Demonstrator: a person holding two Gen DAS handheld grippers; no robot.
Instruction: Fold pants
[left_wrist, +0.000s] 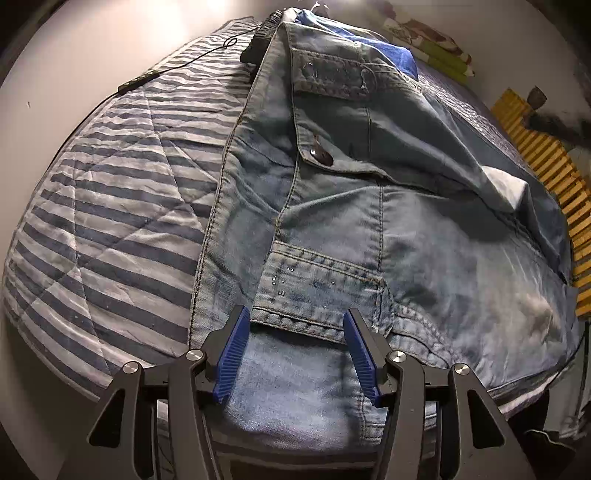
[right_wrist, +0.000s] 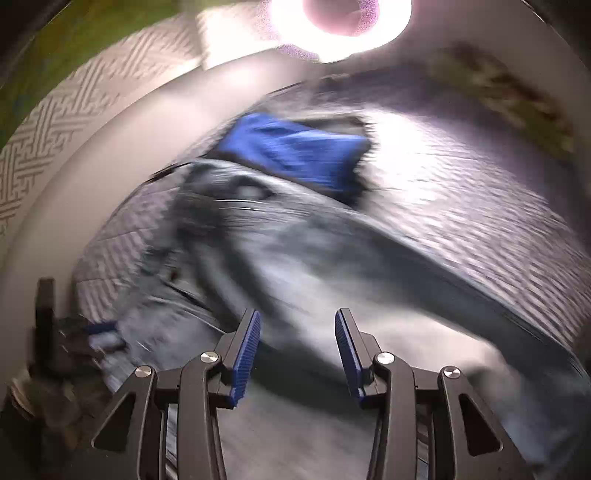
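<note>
the left gripper (left_wrist: 295, 317), a black two-finger tool with ribbed blue pads (left_wrist: 231, 356), fills the bottom centre of the left wrist view, its jaws spread wide with nothing clamped between them, the tips low over the fabric. the right gripper (right_wrist: 297, 319), of the same black frame and blue pads (right_wrist: 245, 356), sits at the bottom centre of the right wrist view, jaws likewise parted and empty, in a picture smeared by blur.
</note>
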